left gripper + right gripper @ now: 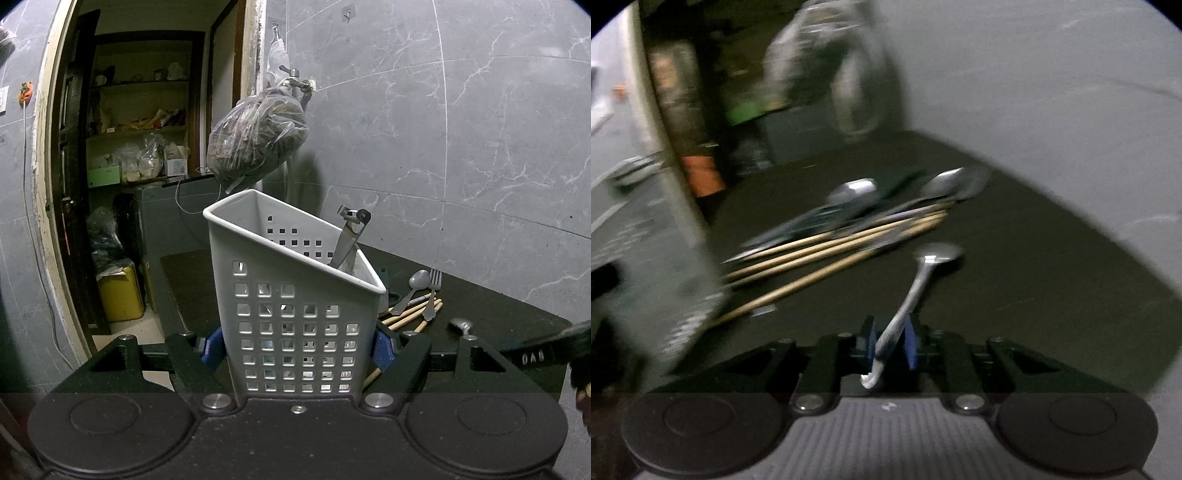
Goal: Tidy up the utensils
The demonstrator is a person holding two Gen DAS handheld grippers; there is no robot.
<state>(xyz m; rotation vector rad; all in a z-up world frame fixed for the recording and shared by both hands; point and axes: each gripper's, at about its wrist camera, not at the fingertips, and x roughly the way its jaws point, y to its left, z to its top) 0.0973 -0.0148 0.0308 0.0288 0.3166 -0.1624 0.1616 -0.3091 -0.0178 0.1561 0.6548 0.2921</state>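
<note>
The left gripper [297,349] clamped the white caddy [295,295] on the desk [498,314] while the right gripper [892,341] gripped a spoon [923,269] by its handle, apparently needing lifting over the caddy's rim next.

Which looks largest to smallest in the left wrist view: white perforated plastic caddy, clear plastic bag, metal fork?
1. White perforated plastic caddy, though nearest the camera.
2. Clear plastic bag.
3. Metal fork.

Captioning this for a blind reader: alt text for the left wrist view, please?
The left tongs clamp a white perforated caddy on a dark table. A metal utensil stands inside; spoon, fork and chopsticks lie behind.
</note>
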